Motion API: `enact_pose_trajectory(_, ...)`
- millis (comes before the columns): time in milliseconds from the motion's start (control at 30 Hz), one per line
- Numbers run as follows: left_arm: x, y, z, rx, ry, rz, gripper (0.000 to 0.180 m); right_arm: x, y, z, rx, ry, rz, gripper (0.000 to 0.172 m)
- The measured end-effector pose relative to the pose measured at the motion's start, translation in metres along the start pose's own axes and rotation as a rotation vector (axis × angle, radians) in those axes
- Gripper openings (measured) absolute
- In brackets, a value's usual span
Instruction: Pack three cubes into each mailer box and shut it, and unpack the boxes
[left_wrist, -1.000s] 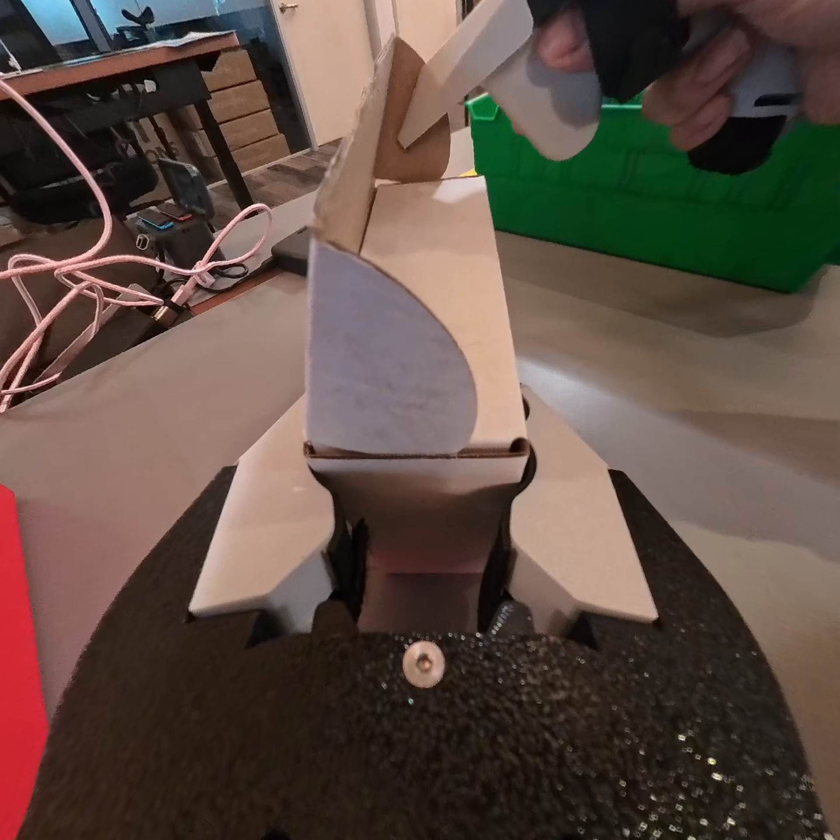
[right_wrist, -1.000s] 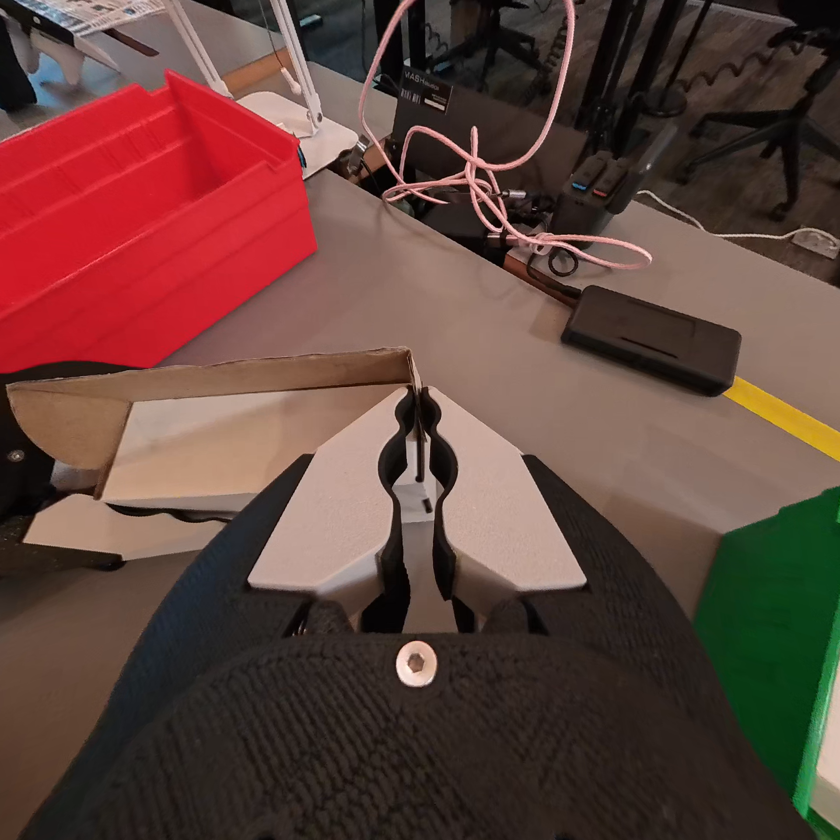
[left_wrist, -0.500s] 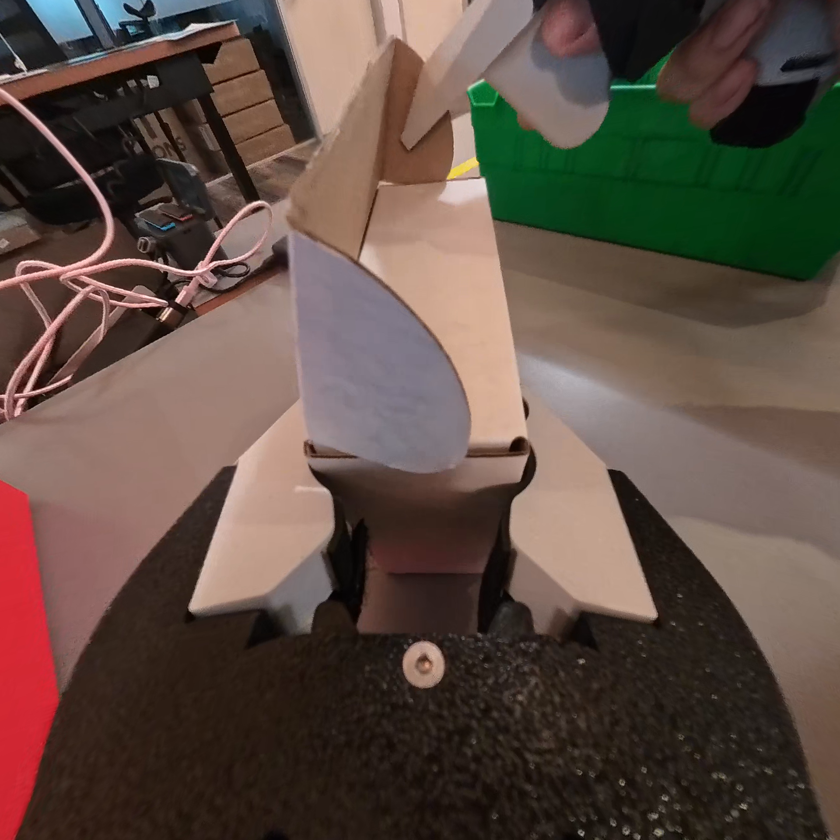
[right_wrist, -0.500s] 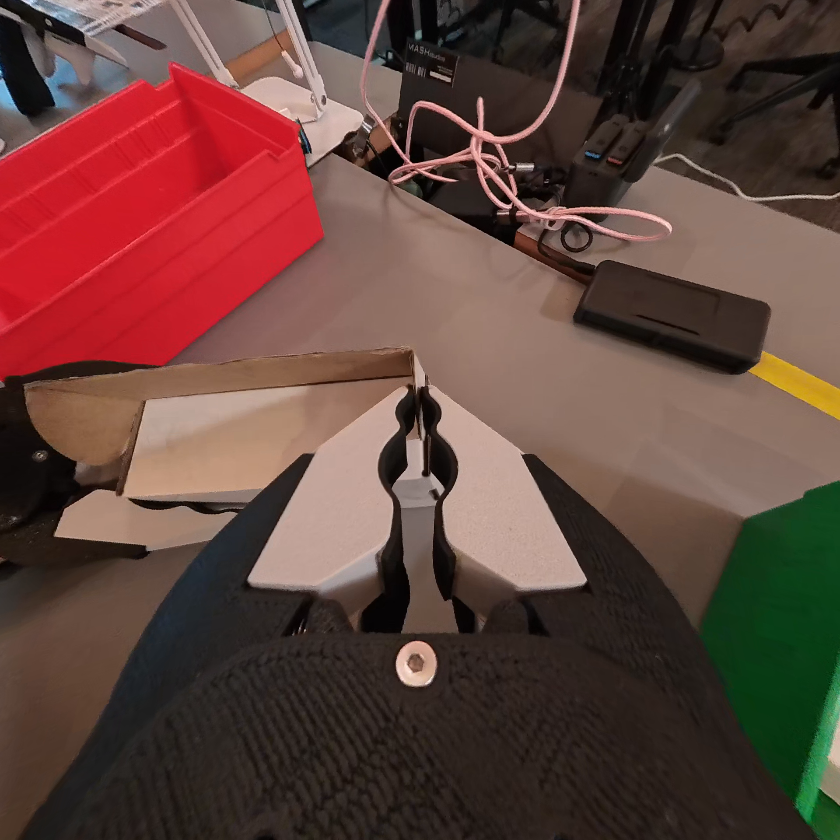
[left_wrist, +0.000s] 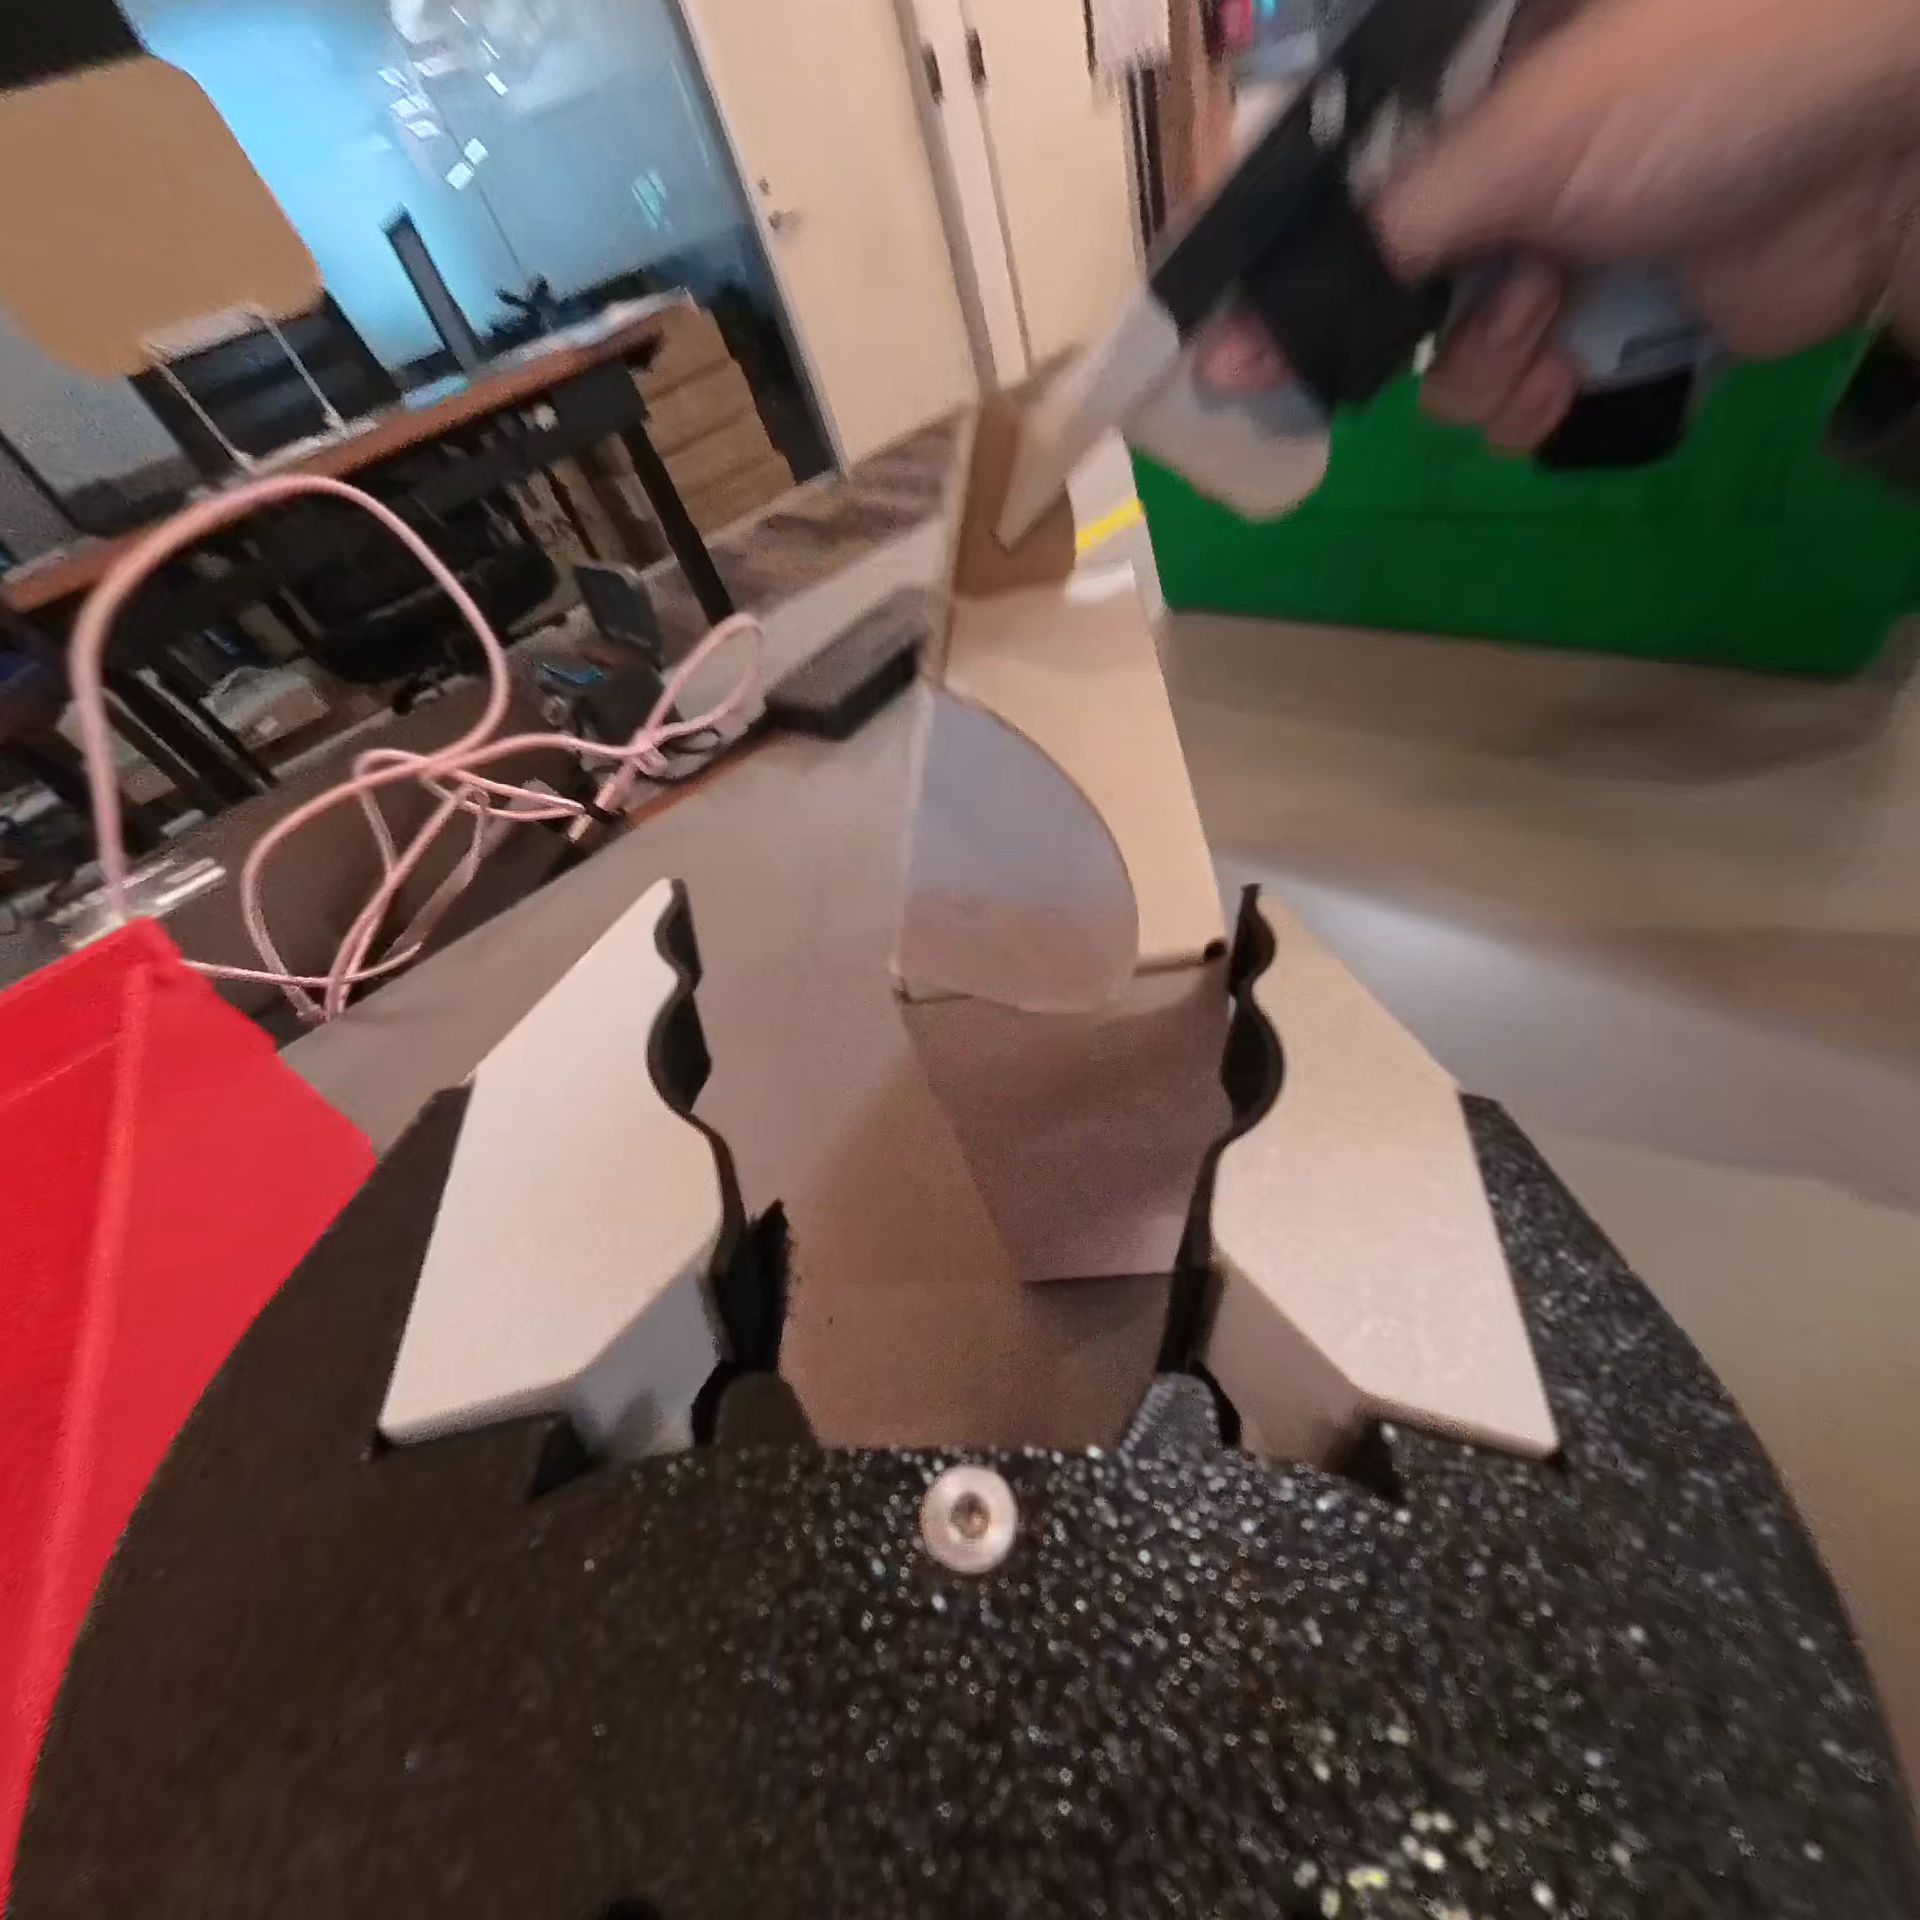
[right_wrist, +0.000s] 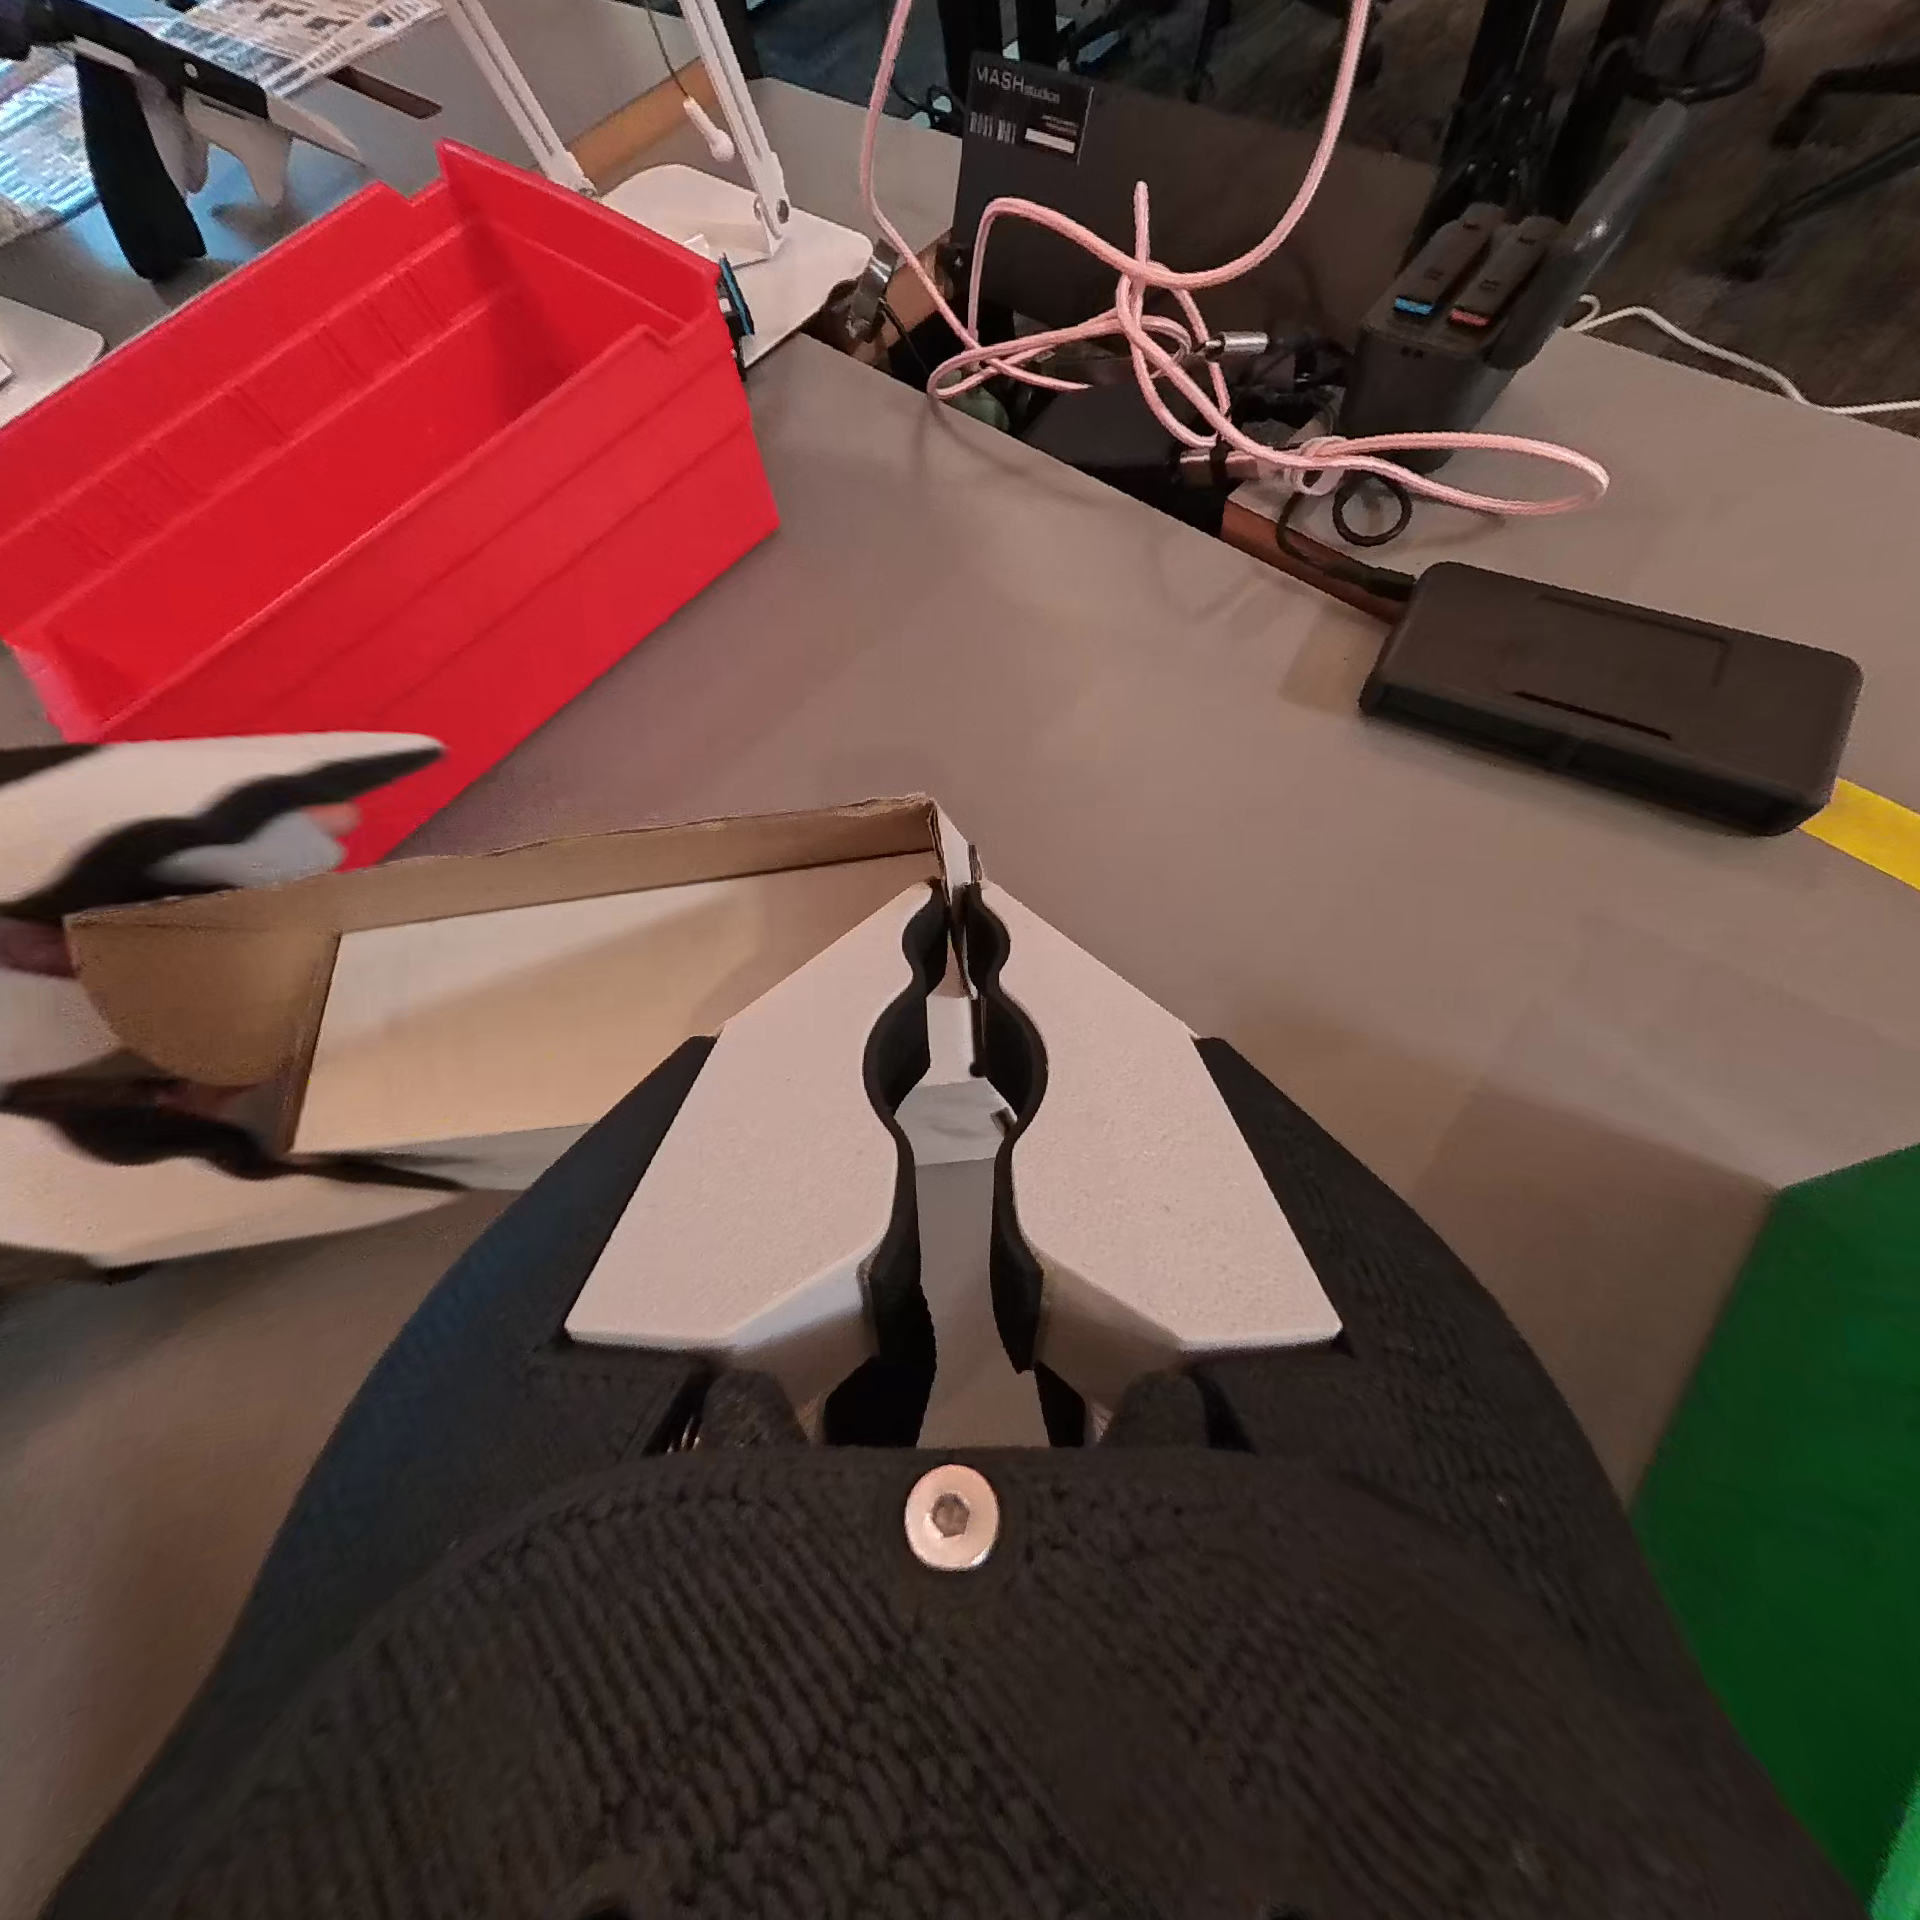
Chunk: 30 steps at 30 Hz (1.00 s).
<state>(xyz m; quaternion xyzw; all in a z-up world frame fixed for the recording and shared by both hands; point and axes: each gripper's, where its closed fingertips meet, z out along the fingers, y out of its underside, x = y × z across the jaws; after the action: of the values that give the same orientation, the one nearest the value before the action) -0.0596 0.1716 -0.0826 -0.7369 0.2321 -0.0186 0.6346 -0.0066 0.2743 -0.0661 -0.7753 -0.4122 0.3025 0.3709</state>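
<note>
The mailer box (right_wrist: 499, 997) lies lengthwise between the grippers: the right gripper (right_wrist: 961, 914) pinches its far end flap, while the left gripper (left_wrist: 961, 914), jaws wide, straddles the near end unclamped.

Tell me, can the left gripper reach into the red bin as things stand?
Probably yes. The left gripper stands open, its left finger clear of the mailer box, and the red bin sits open-topped close by, with nothing visible between.

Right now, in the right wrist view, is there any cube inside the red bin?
No. The red bin shows only its bare ribbed walls and floor, with no cube visible inside.
</note>
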Motion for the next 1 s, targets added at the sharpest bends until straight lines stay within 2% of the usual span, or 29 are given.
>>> enact_pose_trajectory(33, -0.002, -0.013, -0.012, 0.048, -0.015, -0.049, 0.097, -0.001, 0.0, 0.0, -0.002, 0.001, 0.001, 0.001)
enact_pose_trajectory(133, -0.006, -0.048, -0.047, 0.187, -0.086, -0.142, 0.071, -0.001, 0.001, -0.001, -0.011, 0.022, -0.01, 0.0)
enact_pose_trajectory(233, 0.003, -0.049, -0.059, 0.128, -0.135, -0.158, 0.06, -0.001, 0.002, -0.001, -0.031, 0.046, -0.028, 0.0)
enact_pose_trajectory(367, 0.012, -0.044, -0.059, 0.044, -0.211, -0.057, 0.045, -0.002, 0.003, -0.001, -0.045, 0.065, -0.039, 0.0)
enact_pose_trajectory(467, 0.002, -0.046, -0.06, 0.009, -0.352, 0.111, 0.033, -0.003, 0.005, -0.003, -0.062, 0.069, -0.042, 0.0)
enact_pose_trajectory(567, 0.01, -0.045, -0.054, -0.016, -0.307, 0.081, 0.023, -0.006, 0.011, -0.008, -0.111, 0.075, -0.048, 0.0)
enact_pose_trajectory(667, -0.004, -0.037, -0.055, -0.08, -0.348, 0.072, 0.008, -0.014, 0.019, -0.013, -0.169, 0.063, -0.073, 0.001)
enact_pose_trajectory(767, -0.012, -0.033, -0.059, -0.098, -0.333, 0.024, 0.005, -0.022, 0.025, -0.02, -0.209, 0.04, -0.093, 0.002)
enact_pose_trajectory(1000, -0.015, -0.032, -0.062, -0.072, -0.143, -0.262, 0.001, -0.029, 0.031, -0.026, -0.247, 0.019, -0.109, 0.004)
